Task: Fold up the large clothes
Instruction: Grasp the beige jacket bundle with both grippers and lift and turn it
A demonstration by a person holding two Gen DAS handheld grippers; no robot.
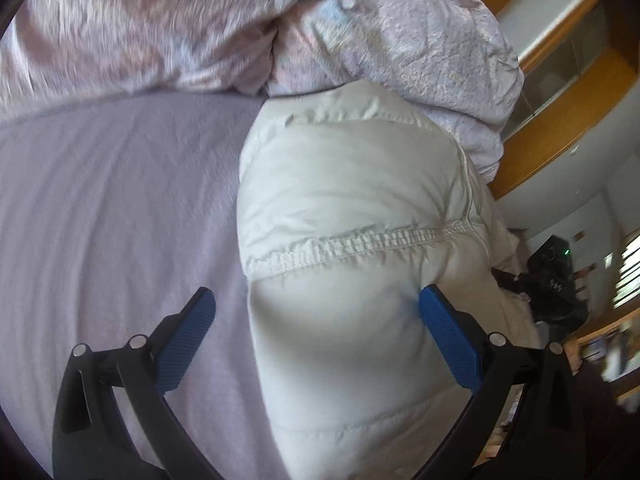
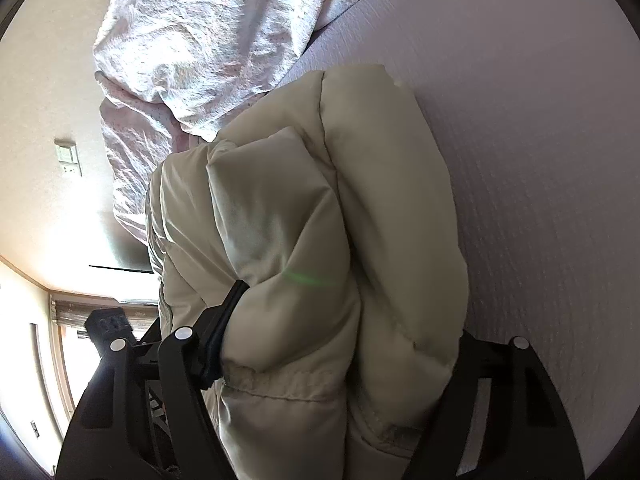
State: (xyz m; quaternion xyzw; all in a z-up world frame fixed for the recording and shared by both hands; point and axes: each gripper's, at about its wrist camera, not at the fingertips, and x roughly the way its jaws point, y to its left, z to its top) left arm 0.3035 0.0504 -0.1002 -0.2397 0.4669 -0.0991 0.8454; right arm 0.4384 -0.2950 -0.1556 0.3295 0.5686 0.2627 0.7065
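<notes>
A cream quilted puffer jacket [image 1: 352, 208] lies bunched on a lilac bed sheet [image 1: 120, 200]. My left gripper [image 1: 316, 300] is open, its blue pads [image 1: 188, 344] spread wide; the right pad touches the jacket's side and the left pad is over bare sheet. In the right wrist view the jacket [image 2: 320, 240] fills the space between the fingers of my right gripper [image 2: 340, 320]. Its left finger [image 2: 224, 320] presses into the padding; the right finger is hidden behind the jacket's folds.
A crumpled pink and white duvet [image 1: 240, 28] is heaped at the far side of the bed, also in the right wrist view [image 2: 192, 40]. Wooden shelving [image 1: 560, 92] and a dark object [image 1: 556, 280] stand beyond the bed edge. A wall with switches [image 2: 68, 160] is at left.
</notes>
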